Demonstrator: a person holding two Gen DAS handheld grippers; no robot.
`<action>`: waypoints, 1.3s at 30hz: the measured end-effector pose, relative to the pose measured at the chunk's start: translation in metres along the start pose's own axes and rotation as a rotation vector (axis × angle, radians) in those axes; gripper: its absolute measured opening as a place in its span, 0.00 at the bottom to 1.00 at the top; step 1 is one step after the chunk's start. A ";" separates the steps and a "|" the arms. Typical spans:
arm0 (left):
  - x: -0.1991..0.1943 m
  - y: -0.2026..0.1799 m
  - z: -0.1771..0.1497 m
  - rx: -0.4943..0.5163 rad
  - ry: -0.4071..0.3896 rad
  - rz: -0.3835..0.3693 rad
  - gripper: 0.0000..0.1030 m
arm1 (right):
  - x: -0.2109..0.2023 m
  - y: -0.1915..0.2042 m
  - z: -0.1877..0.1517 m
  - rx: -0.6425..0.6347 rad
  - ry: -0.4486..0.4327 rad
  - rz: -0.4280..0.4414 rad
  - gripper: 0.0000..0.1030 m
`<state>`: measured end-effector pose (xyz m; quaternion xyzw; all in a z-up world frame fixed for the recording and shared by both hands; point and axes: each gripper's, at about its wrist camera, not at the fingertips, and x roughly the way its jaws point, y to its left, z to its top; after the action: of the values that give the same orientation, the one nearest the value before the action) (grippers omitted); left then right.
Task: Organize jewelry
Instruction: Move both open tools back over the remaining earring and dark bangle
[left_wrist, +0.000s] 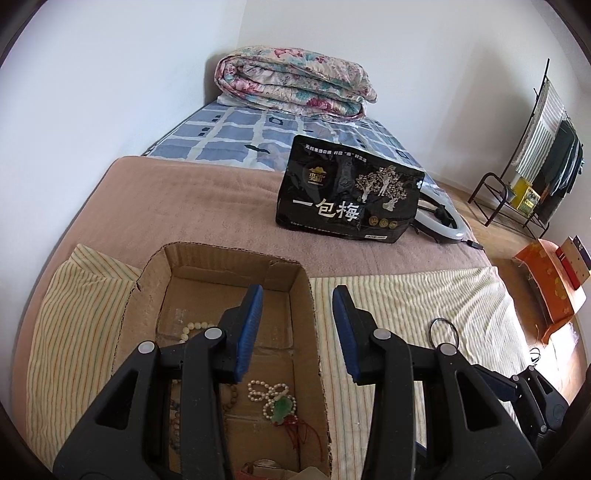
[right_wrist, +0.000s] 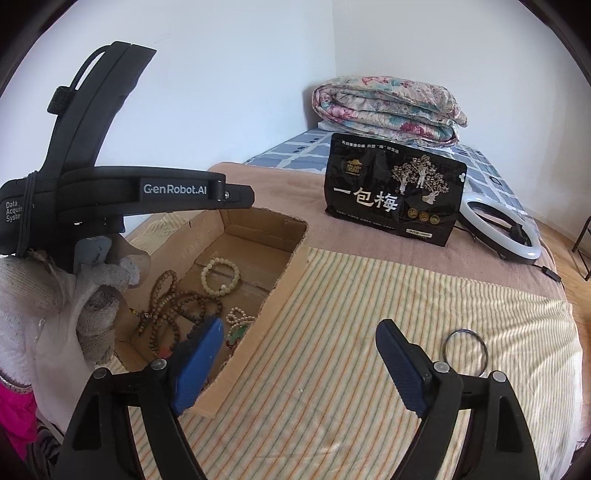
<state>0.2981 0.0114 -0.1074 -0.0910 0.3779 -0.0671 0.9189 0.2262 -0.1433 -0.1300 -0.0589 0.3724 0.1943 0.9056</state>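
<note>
An open cardboard box (left_wrist: 236, 251) (right_wrist: 295, 266) lies on a striped cloth (right_wrist: 332, 332) on the bed. Inside are a pearl bracelet with a green pendant (left_wrist: 273, 398) (right_wrist: 240, 319), a cream bead bracelet (left_wrist: 192, 328) (right_wrist: 220, 277) and brown bead strands (right_wrist: 173, 306). A thin dark ring (left_wrist: 443, 318) (right_wrist: 463, 329) lies on the cloth to the right of the box. My left gripper (left_wrist: 298, 325) hovers over the box's right wall, open and holding nothing. My right gripper (right_wrist: 301, 354) is open above the cloth between box and ring. A gloved hand (right_wrist: 92, 317) holds the left tool.
A black snack bag (left_wrist: 351, 192) (right_wrist: 395, 192) stands behind the box, with a ring light (right_wrist: 498, 229) beside it. A folded floral quilt (left_wrist: 295, 77) sits at the far end of the bed. A clothes rack (left_wrist: 535, 166) and an orange box (left_wrist: 550, 284) stand on the floor to the right.
</note>
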 end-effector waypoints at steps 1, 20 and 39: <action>-0.002 -0.004 0.000 0.005 -0.004 -0.004 0.38 | -0.003 -0.004 -0.001 0.003 -0.001 -0.008 0.86; -0.005 -0.083 -0.015 0.140 -0.020 -0.067 0.38 | -0.042 -0.096 -0.035 0.099 0.003 -0.129 0.87; 0.034 -0.145 -0.063 0.258 0.123 -0.169 0.38 | -0.048 -0.200 -0.050 0.329 -0.011 -0.176 0.87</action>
<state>0.2694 -0.1438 -0.1433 0.0005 0.4129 -0.1977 0.8891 0.2416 -0.3540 -0.1397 0.0586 0.3877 0.0512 0.9185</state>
